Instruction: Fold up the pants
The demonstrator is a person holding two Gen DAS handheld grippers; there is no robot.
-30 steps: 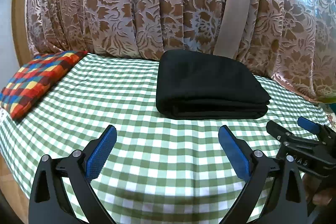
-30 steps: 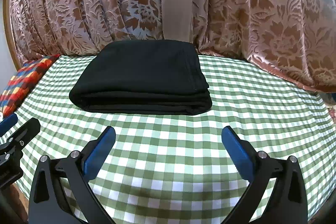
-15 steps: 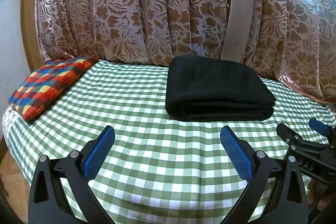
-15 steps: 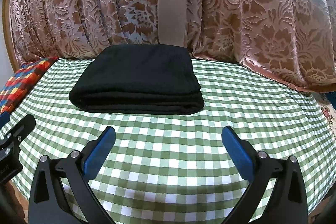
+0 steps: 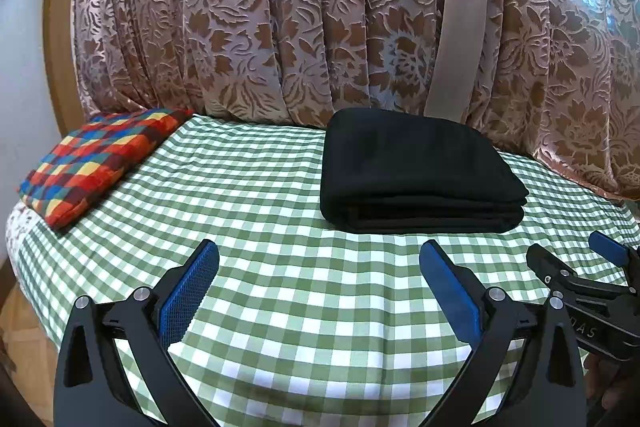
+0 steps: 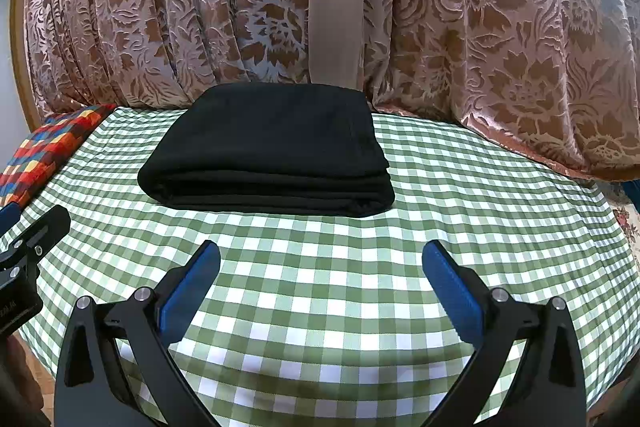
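The black pants [image 5: 416,171] lie folded into a thick rectangular stack on the green-and-white checked cloth [image 5: 280,291], near the curtain. They also show in the right wrist view [image 6: 272,151]. My left gripper [image 5: 319,267] is open and empty, hovering over the cloth in front of the stack and apart from it. My right gripper [image 6: 321,267] is open and empty, also in front of the stack. The right gripper shows at the left wrist view's right edge [image 5: 580,267].
A brown floral curtain [image 5: 320,7] hangs right behind the surface. A multicoloured checked cushion [image 5: 96,163] lies at the far left. The cloth-covered surface drops off at its left and front edges; wooden floor [image 5: 16,323] shows below left.
Both grippers have pulled back and risen away from the folded pants, so the stack looks smaller and farther. Both stay open and empty.
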